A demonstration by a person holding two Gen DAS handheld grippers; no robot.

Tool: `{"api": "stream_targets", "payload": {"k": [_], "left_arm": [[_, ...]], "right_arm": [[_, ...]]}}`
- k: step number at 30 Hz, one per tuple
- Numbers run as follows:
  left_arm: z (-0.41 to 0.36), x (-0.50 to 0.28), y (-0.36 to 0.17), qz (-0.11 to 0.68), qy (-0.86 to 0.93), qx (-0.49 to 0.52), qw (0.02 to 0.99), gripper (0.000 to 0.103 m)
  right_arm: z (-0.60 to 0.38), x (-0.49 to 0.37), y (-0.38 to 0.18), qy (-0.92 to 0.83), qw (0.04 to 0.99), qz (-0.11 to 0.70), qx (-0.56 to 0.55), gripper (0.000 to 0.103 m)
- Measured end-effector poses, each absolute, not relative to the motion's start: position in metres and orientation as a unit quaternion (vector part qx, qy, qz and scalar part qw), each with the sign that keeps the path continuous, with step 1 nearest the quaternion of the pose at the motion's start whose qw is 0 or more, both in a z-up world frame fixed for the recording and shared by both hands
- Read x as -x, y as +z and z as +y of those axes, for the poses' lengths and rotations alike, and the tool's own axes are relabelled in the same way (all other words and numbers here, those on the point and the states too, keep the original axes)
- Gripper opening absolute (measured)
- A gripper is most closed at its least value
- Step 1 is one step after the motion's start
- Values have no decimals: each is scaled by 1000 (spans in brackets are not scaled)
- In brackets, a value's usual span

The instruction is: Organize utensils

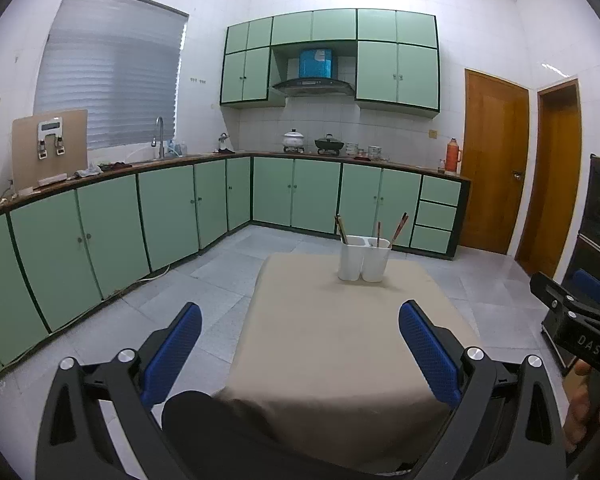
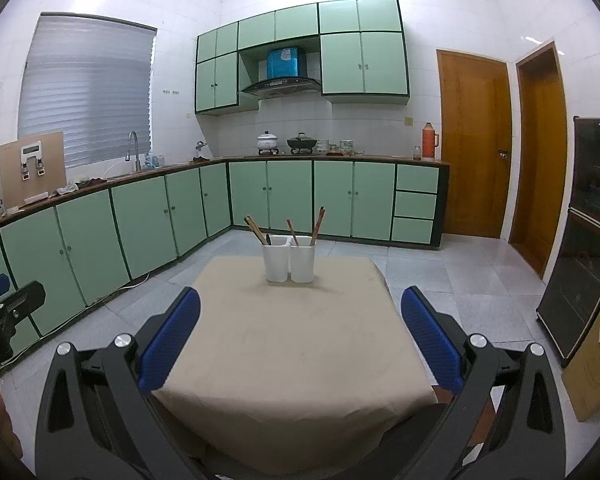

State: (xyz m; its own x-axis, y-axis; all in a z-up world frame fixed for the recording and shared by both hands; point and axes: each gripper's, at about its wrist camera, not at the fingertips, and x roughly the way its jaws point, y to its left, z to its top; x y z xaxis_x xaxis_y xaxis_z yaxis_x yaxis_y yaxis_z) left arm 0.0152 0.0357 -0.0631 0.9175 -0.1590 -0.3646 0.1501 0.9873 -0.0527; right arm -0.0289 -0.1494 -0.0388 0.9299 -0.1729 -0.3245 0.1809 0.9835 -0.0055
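Currently, worktop (image 2: 292,360): draped in a beige cloth, its bare middle stretching toward the near edge.
Utensil holder (image 2: 289,259): white, two compartments side by side, upright near the far edge of the worktop, about midway along it.
Chopsticks (image 2: 254,230): brown sticks leaning out of both compartments; the left one also holds a dark handle I cannot identify.
Left gripper (image 1: 300,350): blue pads spread wide, nothing between them, held above the near edge, well apart from the holder.
Right gripper (image 2: 300,340): blue pads likewise spread and bare, above the near edge, pointed at the holder.
Backdrop: green cabinets (image 2: 148,216) under a counter with pots; wooden doors (image 2: 474,144) at right.
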Motion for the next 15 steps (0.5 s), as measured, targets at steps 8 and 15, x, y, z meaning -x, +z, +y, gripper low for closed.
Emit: {"api": "stream_targets", "payload": {"k": [8,15], "left_arm": [[36,-14,-62,186,-78,11,979,97],[37,-15,-61,187,-76,11,979,97]], "right_arm": [[-149,31,-37,-90,983,159,-14,98],[-150,34,-39,-93,983,157,-12,98]]}}
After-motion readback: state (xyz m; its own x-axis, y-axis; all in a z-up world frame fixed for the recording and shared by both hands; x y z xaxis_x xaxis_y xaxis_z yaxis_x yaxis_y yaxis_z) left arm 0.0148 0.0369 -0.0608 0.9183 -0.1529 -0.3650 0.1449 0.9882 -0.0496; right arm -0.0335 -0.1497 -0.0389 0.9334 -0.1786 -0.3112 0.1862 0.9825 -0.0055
